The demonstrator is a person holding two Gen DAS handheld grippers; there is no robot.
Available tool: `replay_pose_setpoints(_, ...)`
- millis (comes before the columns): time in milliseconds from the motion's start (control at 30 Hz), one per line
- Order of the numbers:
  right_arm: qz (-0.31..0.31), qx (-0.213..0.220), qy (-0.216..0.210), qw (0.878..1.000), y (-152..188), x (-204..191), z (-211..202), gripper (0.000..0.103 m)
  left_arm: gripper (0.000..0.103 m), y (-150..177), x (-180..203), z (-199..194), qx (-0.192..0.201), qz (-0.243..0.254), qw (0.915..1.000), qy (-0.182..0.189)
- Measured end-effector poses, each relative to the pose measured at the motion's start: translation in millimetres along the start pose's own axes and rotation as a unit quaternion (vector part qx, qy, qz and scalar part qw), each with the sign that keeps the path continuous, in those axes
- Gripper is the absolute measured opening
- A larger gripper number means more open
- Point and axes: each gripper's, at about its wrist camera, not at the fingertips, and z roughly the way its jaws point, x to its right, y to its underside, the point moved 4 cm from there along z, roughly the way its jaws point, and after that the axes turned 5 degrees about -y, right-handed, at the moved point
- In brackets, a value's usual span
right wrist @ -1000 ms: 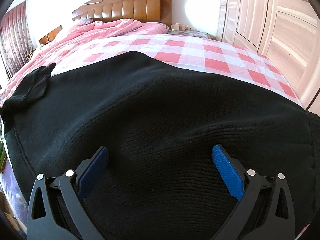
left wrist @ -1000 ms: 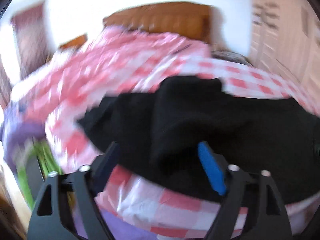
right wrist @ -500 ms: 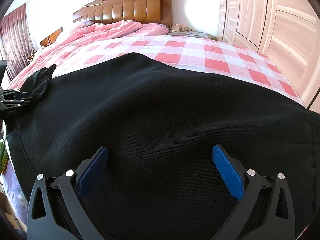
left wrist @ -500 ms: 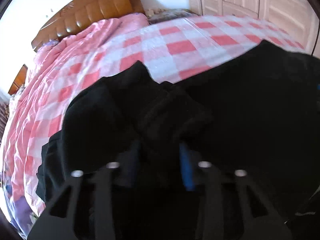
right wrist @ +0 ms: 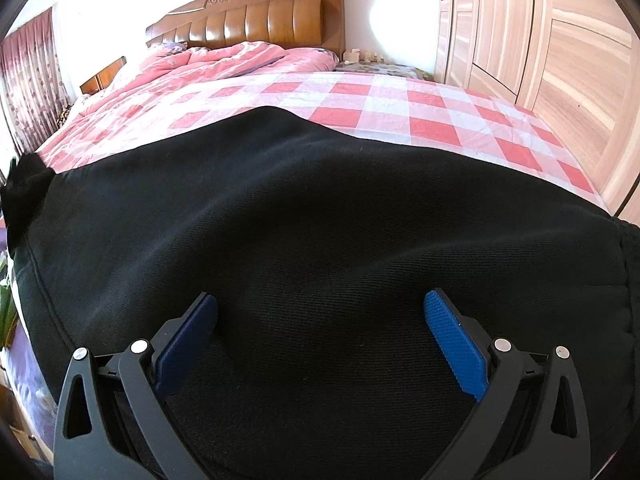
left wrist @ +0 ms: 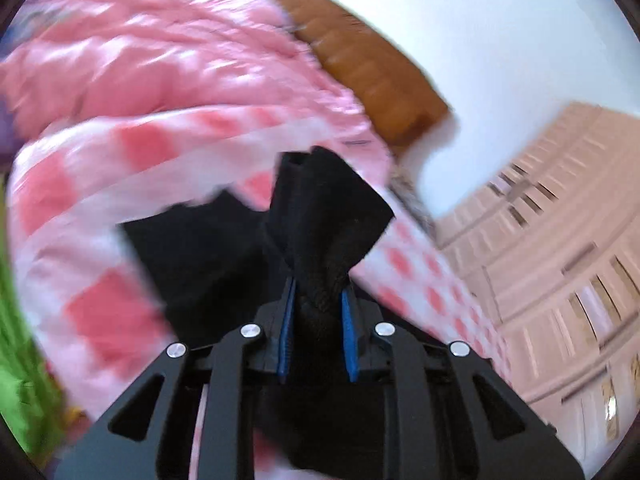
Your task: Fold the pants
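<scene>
Between the blue pads of my left hand-held gripper (left wrist: 317, 334) a bunched end of the black knit fabric pants (right wrist: 320, 240) is pinched, the jaws closing down on it so the cloth stands up in a twisted tuft past the fingertips. My right hand-held gripper (right wrist: 320, 344) sits with its jaws spread wide, the pads resting on the broad flat panel of the same pants with nothing clamped between them. Out from there, the pants lie spread across the near part of the bed's pink-and-white checked sheet (right wrist: 400, 108), one end lifted at the far left of the right view. Beyond are a crumpled pink quilt (right wrist: 224, 60), the brown padded headboard (right wrist: 260, 20) and pale wooden wardrobe doors (right wrist: 540, 40). The left view is blurred, so I cannot tell whether I hold a cuff or a waistband corner. I judge this to be the first fold: one end caught, ready to be carried over. The next move calls for drawing that end across onto the flat panel, edges matched, while my right keeps the cloth from sliding
</scene>
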Motion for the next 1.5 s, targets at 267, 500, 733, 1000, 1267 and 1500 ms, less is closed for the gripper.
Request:
replay_pose_setpoints(267, -0.004, -0.004, 0.007, 1.0, 0, 0, 1, 0.099, 0.037, 1, -56, 6, -0.013, -0.052, 0.9984, 0.016)
replay_pose_setpoints(500, -0.005, -0.004, 0.009, 1.0, 0, 0, 1, 0.099, 0.08, -17, -58, 7, -0.007, -0.105, 0.9893, 0.1)
replay_pose_setpoints(733, -0.005, -0.004, 0.008, 1.0, 0, 0, 1, 0.099, 0.019, -23, -21, -9, 0.022, -0.005, 0.9996, 0.02)
replay_pose_setpoints(1000, -0.005, -0.004, 0.008, 1.0, 1, 0, 1, 0.099, 0.017, -60, 65, -58, 0.109, 0.047, 0.9786, 0.169)
replay_pose_setpoints(1267, -0.004, -0.003, 0.005, 1.0, 1, 0, 1, 0.099, 0.018, -36, -3, 14, 0.053, -0.021, 0.9977, 0.038)
replay_pose_setpoints(1500, -0.006, -0.004, 0.008, 1.0, 0, 0, 2, 0.099, 0.019, -16, -46, 22, 0.028, -0.046, 0.9982, -0.027)
